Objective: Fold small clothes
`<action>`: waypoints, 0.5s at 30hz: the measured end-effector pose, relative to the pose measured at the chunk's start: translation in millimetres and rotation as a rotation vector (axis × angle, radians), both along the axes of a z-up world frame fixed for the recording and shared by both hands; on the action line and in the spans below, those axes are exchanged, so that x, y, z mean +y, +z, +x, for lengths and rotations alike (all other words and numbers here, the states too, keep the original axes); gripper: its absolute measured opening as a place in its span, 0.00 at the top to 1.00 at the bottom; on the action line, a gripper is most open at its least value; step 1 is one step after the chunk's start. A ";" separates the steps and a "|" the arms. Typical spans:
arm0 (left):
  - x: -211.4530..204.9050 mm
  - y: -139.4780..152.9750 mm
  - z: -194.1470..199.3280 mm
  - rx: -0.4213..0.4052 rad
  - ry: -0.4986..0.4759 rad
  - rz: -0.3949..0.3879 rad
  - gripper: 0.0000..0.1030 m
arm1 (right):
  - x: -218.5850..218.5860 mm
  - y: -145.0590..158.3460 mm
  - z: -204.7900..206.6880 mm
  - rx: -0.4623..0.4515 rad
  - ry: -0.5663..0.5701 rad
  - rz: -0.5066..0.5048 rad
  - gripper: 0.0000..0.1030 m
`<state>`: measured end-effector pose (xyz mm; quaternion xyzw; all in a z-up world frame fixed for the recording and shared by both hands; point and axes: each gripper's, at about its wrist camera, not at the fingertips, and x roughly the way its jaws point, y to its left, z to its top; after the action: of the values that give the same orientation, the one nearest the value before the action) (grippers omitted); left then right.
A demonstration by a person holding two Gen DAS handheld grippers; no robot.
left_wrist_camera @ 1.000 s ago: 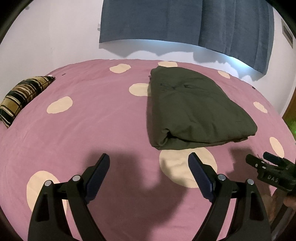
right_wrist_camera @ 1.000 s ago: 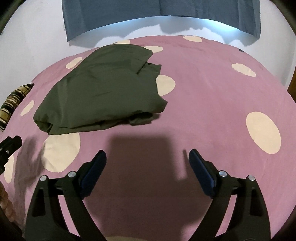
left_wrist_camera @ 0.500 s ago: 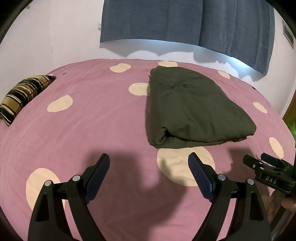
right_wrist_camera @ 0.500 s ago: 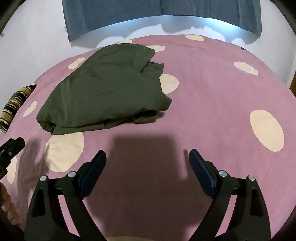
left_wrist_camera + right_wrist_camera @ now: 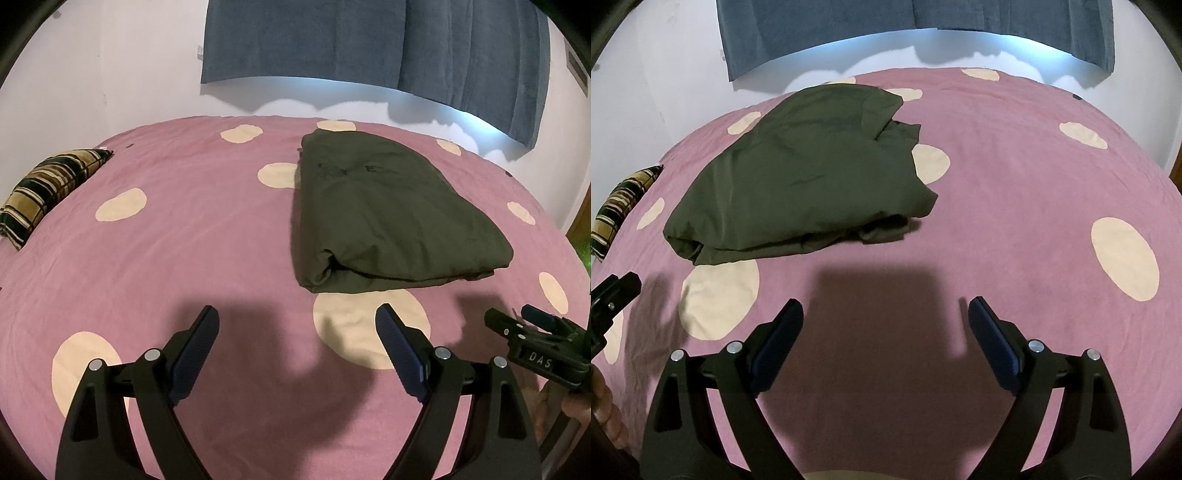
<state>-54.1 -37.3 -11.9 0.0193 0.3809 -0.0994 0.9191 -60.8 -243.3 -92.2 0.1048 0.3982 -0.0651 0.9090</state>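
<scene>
Both tongs, left (image 5: 297, 325) and right (image 5: 885, 317), stand wide apart and hold nothing, above the bed (image 5: 207, 236). The garment (image 5: 388, 218) lies folded at 1 o'clock from the left tongs. A risk: pinching one layer only would open the fold; its right corner (image 5: 886, 230) looks loose.

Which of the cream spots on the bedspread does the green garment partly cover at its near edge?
The big cream spot just ahead of the left gripper; the olive garment overlaps its far edge.
</scene>
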 end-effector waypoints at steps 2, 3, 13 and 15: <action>-0.1 0.4 0.0 -0.005 0.002 0.002 0.17 | 0.5 -0.6 0.0 0.002 0.001 0.000 0.12; -0.2 0.8 -0.2 -0.007 0.002 0.003 0.17 | 0.3 -0.9 0.0 0.002 0.001 0.000 0.12; 0.6 2.5 -3.7 -0.021 0.008 0.000 0.17 | -2.3 -3.9 2.7 0.018 0.004 0.015 0.12; 0.2 3.4 -4.4 -0.024 0.008 0.000 0.17 | -2.0 -4.1 2.7 0.019 0.004 0.016 0.12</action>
<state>-58.5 -37.1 -8.4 0.0189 0.3698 -0.0954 0.9240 -58.2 -245.3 -96.2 0.1105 0.4073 -0.0612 0.9045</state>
